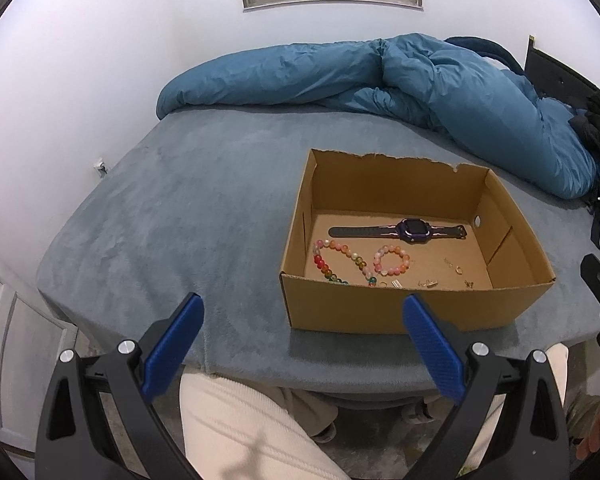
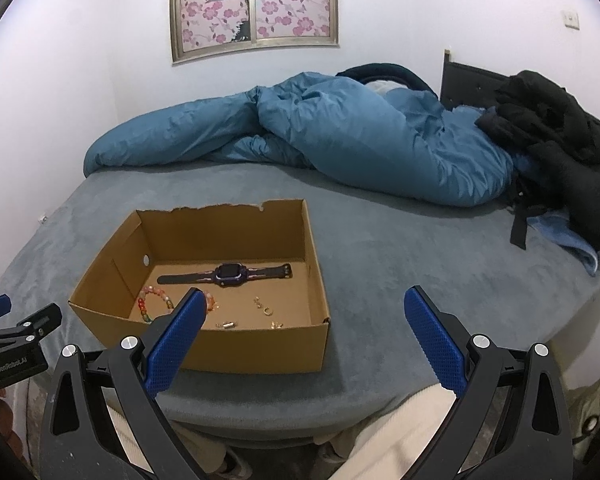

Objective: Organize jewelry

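Cardboard box [image 1: 416, 312] near bed [image 1: 180, 216] front edge, containing smartwatch [image 1: 410, 230], bead bracelets [image 1: 392, 259], small gold pieces. Left hand-held gripper [image 1: 303, 310] and right hand-held gripper [image 2: 302, 304] both spread wide, empty.

Both grippers look the same: black plastic frames, silver screws, textured blue finger pads [image 1: 172, 344]. The left gripper [image 2: 12, 344] says "GenRobot.AI" in white lettering.

One cardboard box [image 1: 416, 304] sits on the bed. Inside it lie one dark smartwatch [image 1: 398, 231] toward the box's far wall, two beaded bracelets [image 1: 342, 262] nearer the front wall, and a scatter of small gold pieces [image 1: 458, 269], too tiny to count surely, perhaps five.
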### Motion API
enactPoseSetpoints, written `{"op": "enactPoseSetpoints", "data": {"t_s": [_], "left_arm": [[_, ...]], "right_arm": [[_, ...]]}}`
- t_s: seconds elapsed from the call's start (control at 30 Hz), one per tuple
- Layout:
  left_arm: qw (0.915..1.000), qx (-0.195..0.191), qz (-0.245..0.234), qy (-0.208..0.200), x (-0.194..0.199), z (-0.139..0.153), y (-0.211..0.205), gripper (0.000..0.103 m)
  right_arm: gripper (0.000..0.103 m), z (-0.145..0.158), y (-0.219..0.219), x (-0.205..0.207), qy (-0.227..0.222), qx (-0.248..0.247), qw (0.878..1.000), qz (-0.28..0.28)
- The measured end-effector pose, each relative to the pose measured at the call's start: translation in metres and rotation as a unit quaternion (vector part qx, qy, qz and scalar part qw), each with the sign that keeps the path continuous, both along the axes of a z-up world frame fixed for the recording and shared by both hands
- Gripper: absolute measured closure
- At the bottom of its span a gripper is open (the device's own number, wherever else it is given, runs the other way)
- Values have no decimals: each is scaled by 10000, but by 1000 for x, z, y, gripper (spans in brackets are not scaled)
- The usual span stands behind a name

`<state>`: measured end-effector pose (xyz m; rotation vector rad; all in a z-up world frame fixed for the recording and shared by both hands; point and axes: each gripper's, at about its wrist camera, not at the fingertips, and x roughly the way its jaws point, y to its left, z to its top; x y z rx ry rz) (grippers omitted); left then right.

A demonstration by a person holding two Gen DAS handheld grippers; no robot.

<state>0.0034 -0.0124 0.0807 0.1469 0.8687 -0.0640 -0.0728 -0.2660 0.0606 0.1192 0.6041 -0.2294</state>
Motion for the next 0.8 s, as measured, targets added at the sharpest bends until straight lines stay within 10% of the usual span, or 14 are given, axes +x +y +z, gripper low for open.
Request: {"op": "enactPoseSetpoints", "data": {"t_s": [0.8], "left_arm": [[10000,42,-56,35,-4,2,-3,6]], "right_arm": [[8,-2,-5,0,169,15,9999,-10]]}}
